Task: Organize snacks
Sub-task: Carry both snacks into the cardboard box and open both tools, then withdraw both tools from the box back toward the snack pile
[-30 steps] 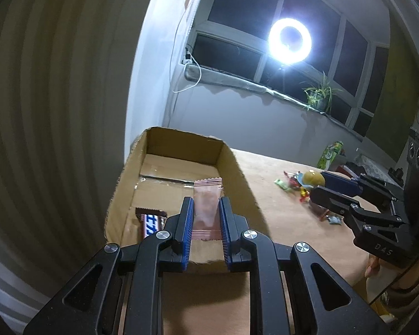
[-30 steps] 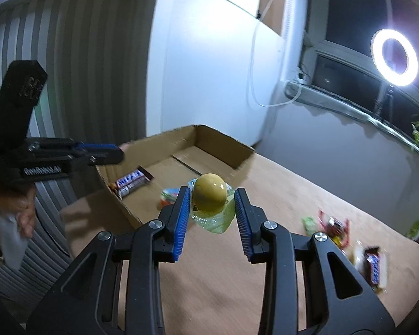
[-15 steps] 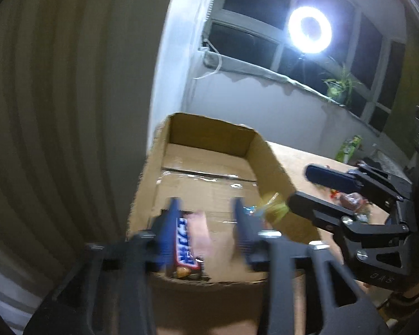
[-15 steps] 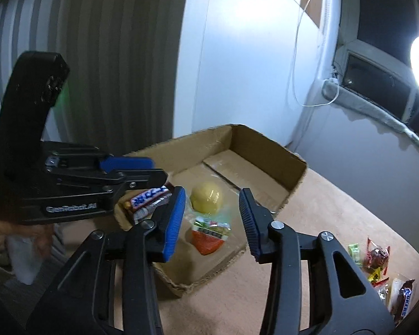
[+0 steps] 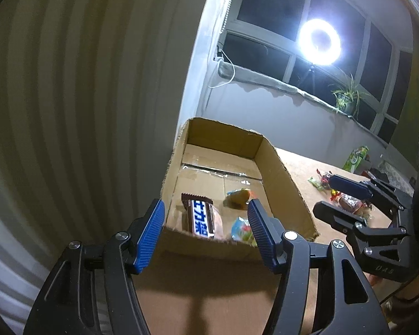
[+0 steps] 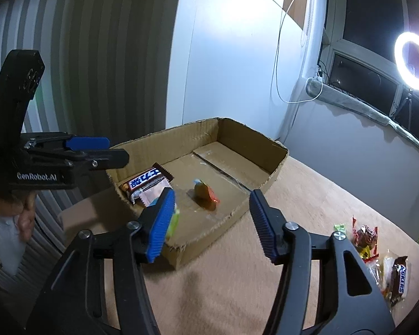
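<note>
Shallow corrugated cardboard box (image 5: pixel 279 173): glossy brown chocolate bar (image 5: pixel 200 217), yellow domed jelly cup (image 6: pixel 203 192) inside. Left gripper (image 5: pixel 205 233), right gripper (image 6: pixel 211 220): ribbed blue jaws just opened, empty. Pink wrapper (image 5: pixel 217 222) half-hidden.

Chocolate bar (image 5: pixel 200 217) in box (image 5: pixel 282 178); loose snacks (image 6: pixel 377 254) on table (image 6: pixel 237 279) beside

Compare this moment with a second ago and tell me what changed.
Both grippers let go. The left gripper, jaws just opened, dropped its pink packet into the cardboard box beside the chocolate bar. The right gripper, also just opened, released the yellow jelly cup into the box. The loose snacks on the table stayed put.
</note>
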The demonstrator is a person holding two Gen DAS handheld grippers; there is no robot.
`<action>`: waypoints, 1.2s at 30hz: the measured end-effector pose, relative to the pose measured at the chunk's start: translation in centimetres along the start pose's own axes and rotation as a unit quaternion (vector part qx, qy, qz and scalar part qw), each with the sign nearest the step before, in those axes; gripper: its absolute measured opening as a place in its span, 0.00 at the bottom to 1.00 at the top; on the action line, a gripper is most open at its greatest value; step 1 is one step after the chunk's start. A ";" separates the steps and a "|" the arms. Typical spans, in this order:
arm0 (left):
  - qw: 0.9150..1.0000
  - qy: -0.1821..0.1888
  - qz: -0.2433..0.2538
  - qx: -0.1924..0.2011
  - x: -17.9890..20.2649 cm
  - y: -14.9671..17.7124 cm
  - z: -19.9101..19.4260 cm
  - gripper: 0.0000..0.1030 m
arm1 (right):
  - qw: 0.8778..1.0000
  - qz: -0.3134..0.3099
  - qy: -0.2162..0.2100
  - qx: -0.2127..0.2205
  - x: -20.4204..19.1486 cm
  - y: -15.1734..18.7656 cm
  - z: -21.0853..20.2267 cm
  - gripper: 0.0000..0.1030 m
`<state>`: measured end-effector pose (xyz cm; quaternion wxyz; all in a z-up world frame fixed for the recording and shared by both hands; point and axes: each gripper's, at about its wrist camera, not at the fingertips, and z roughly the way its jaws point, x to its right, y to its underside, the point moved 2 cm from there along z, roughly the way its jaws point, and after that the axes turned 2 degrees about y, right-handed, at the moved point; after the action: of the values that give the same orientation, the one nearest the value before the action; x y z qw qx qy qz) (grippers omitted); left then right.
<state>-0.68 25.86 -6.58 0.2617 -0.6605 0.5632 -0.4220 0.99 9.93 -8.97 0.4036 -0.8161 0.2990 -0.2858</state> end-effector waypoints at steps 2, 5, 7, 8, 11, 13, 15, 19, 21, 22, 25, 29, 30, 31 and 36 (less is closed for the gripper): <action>1.000 -0.001 -0.002 0.003 0.1 0.1 -0.8 0.60 | 1.000 -0.002 0.003 0.003 -0.3 0.3 -0.7 0.62; 1.000 -0.001 -0.001 0.008 0.7 -0.1 -1.4 0.65 | 1.000 0.004 0.004 0.008 -0.5 0.6 -1.7 0.66; 1.000 -0.001 0.002 0.011 1.1 -0.2 -1.9 0.66 | 1.000 0.009 -0.002 0.009 -0.7 0.9 -2.5 0.66; 1.000 0.000 0.004 0.012 1.4 -0.2 -2.2 0.67 | 1.000 0.009 -0.001 0.012 -0.7 1.0 -3.0 0.66; 1.000 0.002 0.010 0.012 2.1 -0.1 -2.7 0.67 | 1.000 0.005 0.001 0.014 -1.0 1.4 -4.0 0.67; 1.000 0.003 0.015 0.012 2.8 -0.2 -2.9 0.67 | 1.000 0.006 0.003 0.016 -1.1 1.8 -4.8 0.69; 1.000 0.005 0.019 0.012 3.4 -0.3 -3.1 0.68 | 1.000 0.007 0.004 0.017 -1.0 2.1 -5.4 0.71; 0.999 0.009 0.031 0.012 4.7 -0.1 -3.7 0.72 | 1.000 0.014 0.010 0.022 -0.6 2.8 -6.8 0.74; 0.999 0.010 0.037 0.011 5.3 -0.1 -3.8 0.72 | 1.000 0.018 0.013 0.021 -0.4 3.3 -7.4 0.79; 0.999 0.010 0.040 0.009 5.6 -0.1 -3.8 0.72 | 0.999 0.020 0.016 0.022 -0.3 3.5 -7.7 0.81; 0.999 0.012 0.048 0.006 6.5 -0.1 -3.8 0.72 | 0.999 0.029 0.021 0.024 0.2 4.2 -8.6 0.82; 0.998 0.016 0.065 0.000 8.3 -0.1 -3.7 0.77 | 0.999 0.037 0.028 0.023 1.1 5.2 -9.5 0.85; 0.997 0.018 0.071 -0.001 8.8 -0.1 -3.6 0.77 | 0.998 0.041 0.030 0.022 1.4 5.5 -9.8 0.86; 0.997 0.019 0.075 -0.003 9.3 -0.1 -3.7 0.77 | 0.998 0.043 0.032 0.022 1.6 5.7 -10.0 0.86; 0.995 0.028 0.097 -0.012 12.0 0.0 -3.3 0.77 | 0.997 0.060 0.043 0.025 3.5 6.9 -11.2 0.86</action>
<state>-3.36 14.68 -1.79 0.2780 -0.5937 0.6367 -0.4060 -6.38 -1.45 -8.14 0.4270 -0.7730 0.3578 -0.3035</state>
